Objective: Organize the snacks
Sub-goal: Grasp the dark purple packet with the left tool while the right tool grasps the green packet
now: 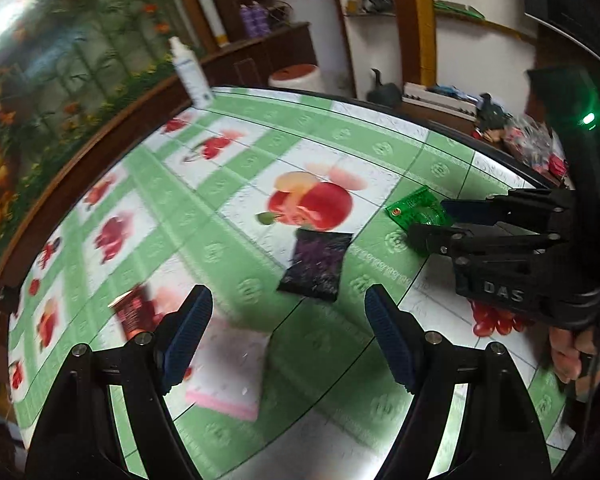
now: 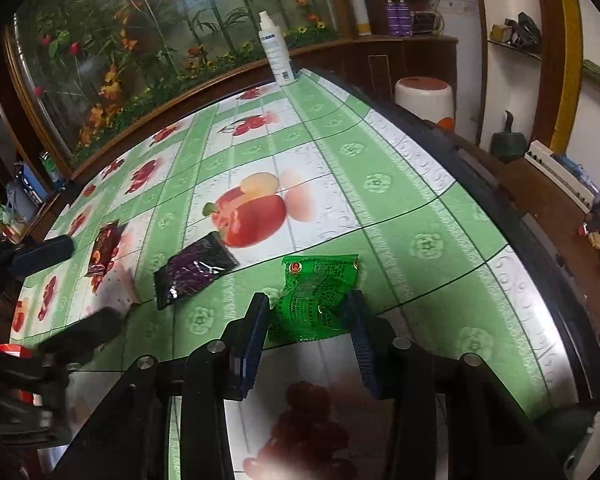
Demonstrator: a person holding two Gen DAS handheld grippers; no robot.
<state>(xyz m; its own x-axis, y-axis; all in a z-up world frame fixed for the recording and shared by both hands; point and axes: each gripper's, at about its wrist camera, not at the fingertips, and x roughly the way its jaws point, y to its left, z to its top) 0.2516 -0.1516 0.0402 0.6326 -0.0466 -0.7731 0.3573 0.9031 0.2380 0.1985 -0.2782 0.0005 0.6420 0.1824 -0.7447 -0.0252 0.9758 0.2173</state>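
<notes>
A green snack packet (image 2: 316,300) lies on the fruit-print tablecloth (image 2: 340,184); my right gripper (image 2: 310,312) has a finger at each side of it, touching its edges, the packet crumpled between them. In the left wrist view the right gripper (image 1: 432,220) holds the green packet (image 1: 414,210) at the right. A dark purple packet (image 1: 317,265) lies mid-table, also in the right wrist view (image 2: 196,270). A dark red packet (image 1: 134,312) and a pink-and-white packet (image 1: 228,368) lie near my open, empty left gripper (image 1: 288,324).
A white spray bottle (image 2: 276,52) stands at the table's far edge, also in the left wrist view (image 1: 190,74). A flower mural wall (image 2: 140,40) runs behind the table. A white stool (image 2: 424,96) and cluttered shelves stand beyond the right edge.
</notes>
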